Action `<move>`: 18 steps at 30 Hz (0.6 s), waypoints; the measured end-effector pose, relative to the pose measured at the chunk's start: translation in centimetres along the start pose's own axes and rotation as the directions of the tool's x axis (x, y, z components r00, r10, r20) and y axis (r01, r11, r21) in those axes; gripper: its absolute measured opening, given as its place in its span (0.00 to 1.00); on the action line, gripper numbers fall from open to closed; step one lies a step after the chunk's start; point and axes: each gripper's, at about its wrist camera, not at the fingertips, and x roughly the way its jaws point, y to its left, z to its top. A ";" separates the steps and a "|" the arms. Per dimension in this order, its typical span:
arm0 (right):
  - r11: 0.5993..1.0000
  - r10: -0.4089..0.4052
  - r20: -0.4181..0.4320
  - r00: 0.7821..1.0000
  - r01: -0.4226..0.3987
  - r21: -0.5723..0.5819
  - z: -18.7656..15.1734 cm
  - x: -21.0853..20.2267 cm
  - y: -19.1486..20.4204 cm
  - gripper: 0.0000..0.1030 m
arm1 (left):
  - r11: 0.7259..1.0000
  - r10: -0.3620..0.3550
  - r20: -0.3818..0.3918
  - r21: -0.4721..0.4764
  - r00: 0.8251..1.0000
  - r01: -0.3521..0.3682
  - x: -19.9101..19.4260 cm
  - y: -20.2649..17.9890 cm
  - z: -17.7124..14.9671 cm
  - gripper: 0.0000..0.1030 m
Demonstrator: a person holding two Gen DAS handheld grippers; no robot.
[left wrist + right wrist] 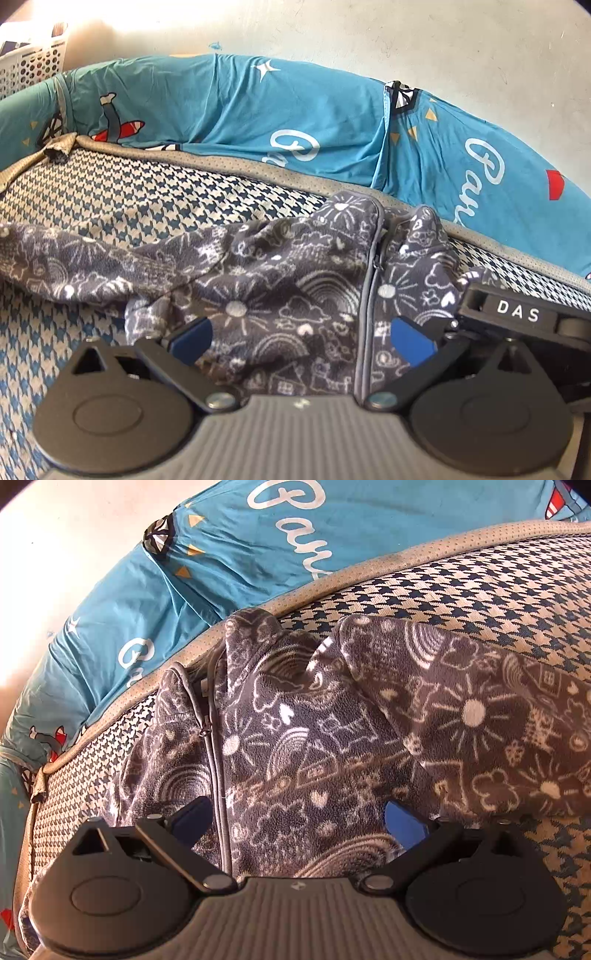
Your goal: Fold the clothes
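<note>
My left gripper (302,339) fingers and right gripper (295,821) fingers are spread apart over the grey doodle-print zip fleece (280,280) (314,731), crumpled on the houndstooth mattress (122,192) (480,587).

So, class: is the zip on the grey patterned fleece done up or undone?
Mostly done up: the zip runs closed down the fleece, with only the collar parted at the top. Its lower end is hidden.
</note>
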 end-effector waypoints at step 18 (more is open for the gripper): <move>0.993 -0.038 0.266 0.963 0.066 -0.100 -0.1 -4.3 -0.7 0.96 | 0.989 0.126 0.130 0.055 0.984 -0.134 -1.3 1.4 1.8 1.00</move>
